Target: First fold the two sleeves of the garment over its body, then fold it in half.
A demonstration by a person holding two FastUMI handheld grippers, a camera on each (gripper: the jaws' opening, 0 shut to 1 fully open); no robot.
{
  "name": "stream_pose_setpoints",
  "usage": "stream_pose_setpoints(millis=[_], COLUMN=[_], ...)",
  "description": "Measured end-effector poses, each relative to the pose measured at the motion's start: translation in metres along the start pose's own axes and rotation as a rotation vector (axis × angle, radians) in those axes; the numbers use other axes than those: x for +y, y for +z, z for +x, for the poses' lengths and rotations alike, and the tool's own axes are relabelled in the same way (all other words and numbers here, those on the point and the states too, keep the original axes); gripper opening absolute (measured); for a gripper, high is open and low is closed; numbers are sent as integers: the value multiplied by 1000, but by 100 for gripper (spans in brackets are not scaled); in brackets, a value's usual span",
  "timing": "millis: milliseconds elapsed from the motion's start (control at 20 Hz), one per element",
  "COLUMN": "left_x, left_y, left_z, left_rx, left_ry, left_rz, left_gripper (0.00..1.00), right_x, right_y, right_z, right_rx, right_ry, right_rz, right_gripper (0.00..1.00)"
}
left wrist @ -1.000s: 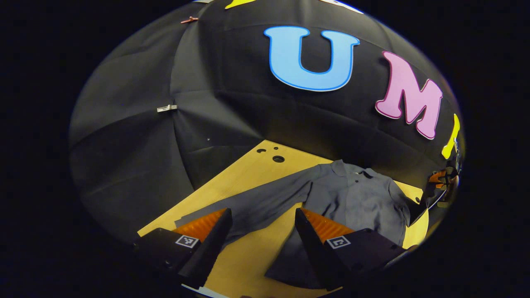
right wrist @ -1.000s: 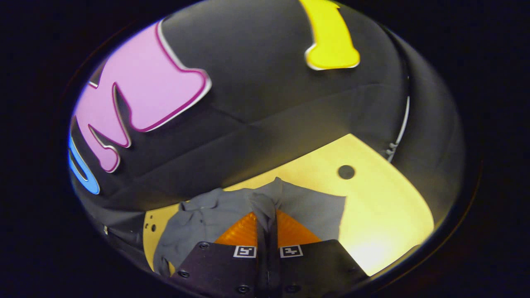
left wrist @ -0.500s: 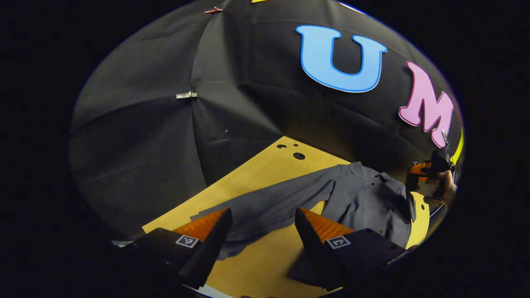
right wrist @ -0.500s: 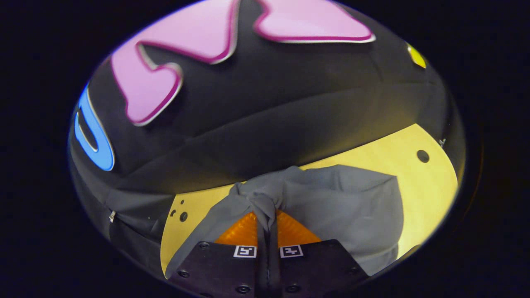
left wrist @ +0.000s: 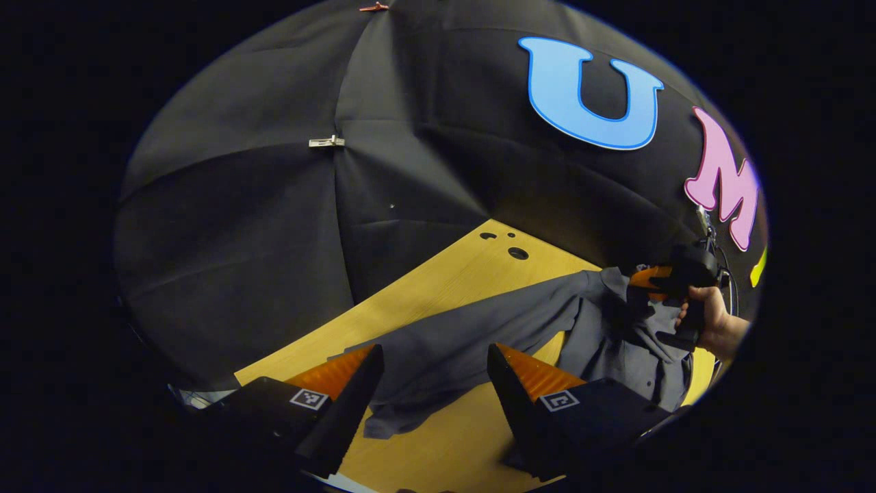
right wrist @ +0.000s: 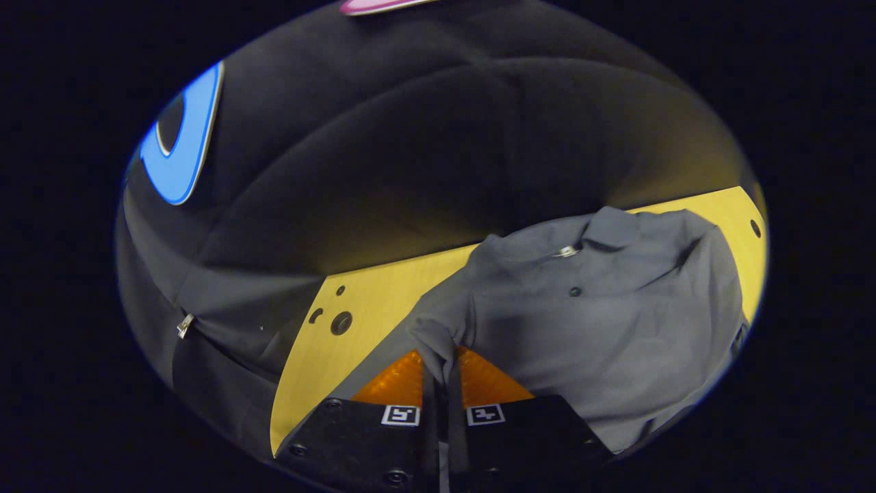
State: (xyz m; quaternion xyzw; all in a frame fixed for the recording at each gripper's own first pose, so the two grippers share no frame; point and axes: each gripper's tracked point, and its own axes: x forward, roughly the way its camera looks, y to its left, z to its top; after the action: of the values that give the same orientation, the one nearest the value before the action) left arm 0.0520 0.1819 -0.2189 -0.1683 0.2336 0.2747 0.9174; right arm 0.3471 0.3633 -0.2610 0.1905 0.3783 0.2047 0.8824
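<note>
- The grey shirt (left wrist: 479, 335) is lying on the yellow wooden table (left wrist: 424, 287), with one long sleeve (left wrist: 438, 349) stretching flat across the boards toward the left gripper's camera.
- The left gripper (left wrist: 431, 373) is hovering above that sleeve with its two fingers spread wide apart — nothing is sitting between them, and whether they are touching the cloth cannot be told.
- In the left gripper view the right gripper (left wrist: 650, 281) is showing farther off at the right edge, with a hand (left wrist: 712, 318) wrapping around its handle, over the bunched body of the shirt.
- In the right gripper view the right gripper (right wrist: 439, 370) is pinching the shirt's other sleeve (right wrist: 434, 339) — its fingers are pressed together on a gathered fold of cloth, which is rising up between them.
- Beyond that fold the shirt's body (right wrist: 602, 322) is spreading over the table (right wrist: 363, 301), collar (right wrist: 609, 229) toward the booth wall, with a small dark button (right wrist: 575, 292) showing on the placket.
- Writing: a small pale tag (right wrist: 565, 252) is showing inside the collar, too small to read.
- Each finger block is carrying a square black-and-white marker (right wrist: 401, 415), a coded pattern rather than words.
- Round holes (right wrist: 341, 322) are showing in the table near its far-left corner.
</note>
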Motion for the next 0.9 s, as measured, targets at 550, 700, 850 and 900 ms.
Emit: stream_pose_setpoints(millis=[550,700,850,900], left_x=[65,89,102,104], left_y=[-34,-43,-53,-55], left_z=[22,27,35,39], left_rx=[75,99,122,131], left_ry=[141,205,238,244], left_rz=[-98,-157,-176,-176], left_gripper=[96,96,96,96], right_x=[-5,-29,-56,-65], right_y=[-25,-16,-11,-9], right_z=[-17,-49,-84,-97], right_rx=[19,2,3,0], right_ry=[-44,-83,-101,-107], right_rz=[-179,-275,-336,-337], right_gripper=[99,99,99,99])
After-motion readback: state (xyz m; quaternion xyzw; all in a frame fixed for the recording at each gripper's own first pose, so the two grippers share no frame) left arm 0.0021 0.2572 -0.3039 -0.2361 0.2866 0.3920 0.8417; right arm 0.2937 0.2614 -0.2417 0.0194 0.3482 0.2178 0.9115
